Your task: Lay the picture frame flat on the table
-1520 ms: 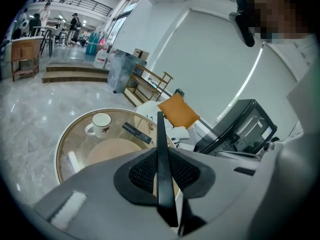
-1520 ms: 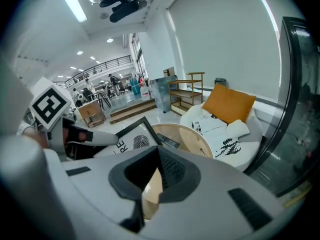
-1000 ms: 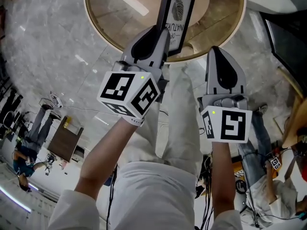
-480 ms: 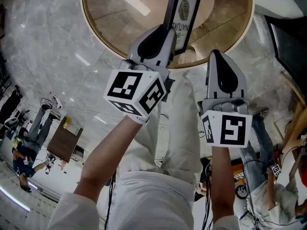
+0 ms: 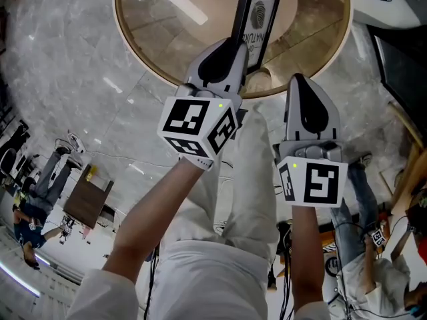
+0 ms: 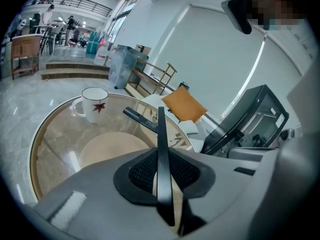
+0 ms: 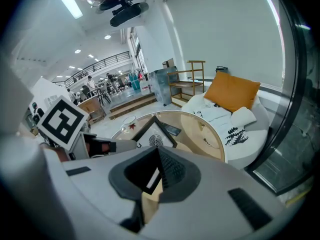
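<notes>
The black picture frame [image 5: 257,17] with a fingerprint print stands nearly upright over the near part of the round glass table [image 5: 143,45]. My left gripper [image 5: 237,51] is shut on the frame's lower edge. In the left gripper view the frame [image 6: 162,134] runs edge-on between the two ribbed pads. The right gripper [image 5: 301,87] hovers at the table's near rim, to the right of the frame and apart from it. Its jaws stand slightly apart with nothing in them, and the frame [image 7: 152,136] shows beyond the gap.
A white cup [image 6: 94,103] with a red leaf stands at the table's far left. A dark flat bar [image 6: 141,119] lies just beyond the frame. A white sofa with an orange cushion [image 7: 232,91] curves behind the table. My legs in white trousers [image 5: 250,172] are below the rim.
The left gripper has shifted a little to the right and further over the table, carrying the frame with it. The right gripper has hardly moved.
</notes>
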Demonstrator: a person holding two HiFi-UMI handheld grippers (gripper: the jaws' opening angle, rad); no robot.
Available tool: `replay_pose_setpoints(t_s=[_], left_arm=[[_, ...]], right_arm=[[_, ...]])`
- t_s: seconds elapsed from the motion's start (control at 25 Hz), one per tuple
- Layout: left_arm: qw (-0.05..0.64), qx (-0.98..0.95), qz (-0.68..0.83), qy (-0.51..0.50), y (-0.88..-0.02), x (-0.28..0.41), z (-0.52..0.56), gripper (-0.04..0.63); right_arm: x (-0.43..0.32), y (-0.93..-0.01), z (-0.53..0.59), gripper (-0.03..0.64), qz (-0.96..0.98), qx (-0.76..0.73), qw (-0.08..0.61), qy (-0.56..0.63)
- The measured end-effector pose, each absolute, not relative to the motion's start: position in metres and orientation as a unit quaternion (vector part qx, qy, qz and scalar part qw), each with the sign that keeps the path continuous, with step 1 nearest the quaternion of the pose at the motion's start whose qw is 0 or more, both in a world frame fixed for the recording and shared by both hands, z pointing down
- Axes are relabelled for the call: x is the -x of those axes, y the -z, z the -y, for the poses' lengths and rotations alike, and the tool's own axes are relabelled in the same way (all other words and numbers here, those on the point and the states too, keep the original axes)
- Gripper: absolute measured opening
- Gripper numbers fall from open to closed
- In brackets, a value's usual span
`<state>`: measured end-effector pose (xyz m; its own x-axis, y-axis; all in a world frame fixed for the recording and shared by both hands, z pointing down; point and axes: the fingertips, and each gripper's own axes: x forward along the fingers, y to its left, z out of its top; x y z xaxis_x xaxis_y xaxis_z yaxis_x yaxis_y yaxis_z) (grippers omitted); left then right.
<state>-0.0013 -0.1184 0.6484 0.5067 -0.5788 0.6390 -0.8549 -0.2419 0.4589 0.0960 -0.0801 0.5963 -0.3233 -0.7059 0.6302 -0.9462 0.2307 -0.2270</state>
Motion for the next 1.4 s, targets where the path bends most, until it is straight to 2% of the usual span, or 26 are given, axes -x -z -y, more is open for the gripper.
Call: replay_pose_setpoints(t_s=[1.4], left_arm=[[0.383, -0.734, 0.516, -0.222, -0.695, 0.061, 0.118, 0.092]], right_arm=[[-0.069, -0.594, 0.074, 0.005, 0.772, -0.529, 0.214, -0.279]])
